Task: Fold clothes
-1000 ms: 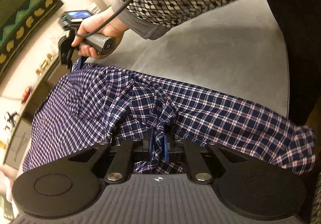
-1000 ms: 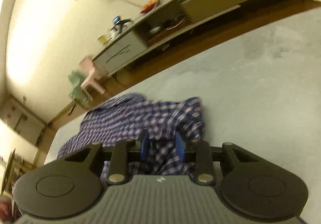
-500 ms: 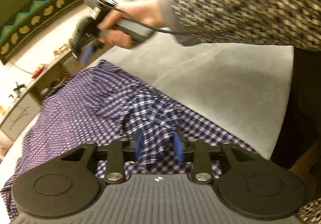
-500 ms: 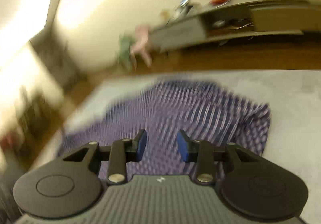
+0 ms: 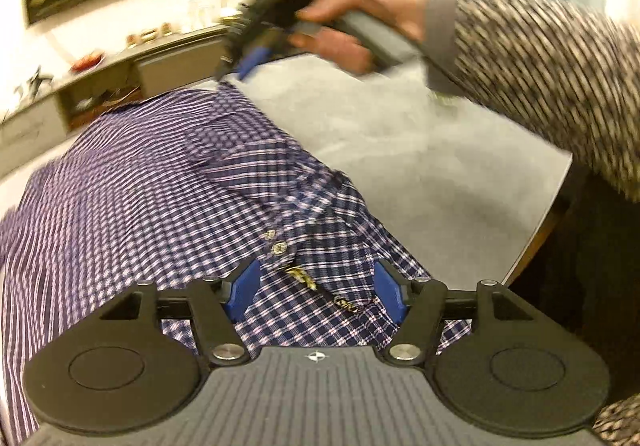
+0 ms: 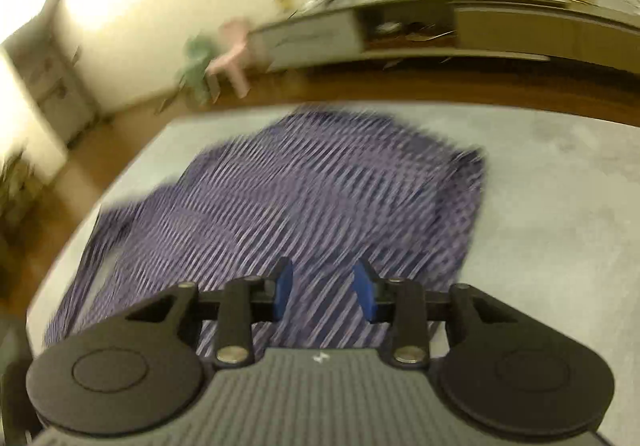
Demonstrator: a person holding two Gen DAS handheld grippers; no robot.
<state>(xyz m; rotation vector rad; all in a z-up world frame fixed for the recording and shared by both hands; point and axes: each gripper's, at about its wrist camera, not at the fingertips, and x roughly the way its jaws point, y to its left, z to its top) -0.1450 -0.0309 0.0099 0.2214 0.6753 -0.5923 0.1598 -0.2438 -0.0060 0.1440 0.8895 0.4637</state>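
Currently the left gripper (image 5: 318, 288) is seen above the plaid shirt (image 5: 168, 198), jaws wide and opening further; the blue pads (image 5: 242, 292) are parted with checked cloth visible behind the gap, but nothing is pinched and no pad contact is seen. Shirt buttons (image 5: 278, 246) are seen just ahead of the gap. The right gripper (image 6: 325, 294) is held over the same shirt (image 6: 304, 198), jaws parted to a moderate gap, nothing clamped; whether the fabric is touched cannot be told through the blur. In the left wrist view the right gripper (image 5: 256, 50) is seen in the person's hand (image 5: 344, 26), raised near the far end of the shirt, blurred. The shirt is spread flat on the grey table (image 5: 420, 150), one sleeve laid across the body.
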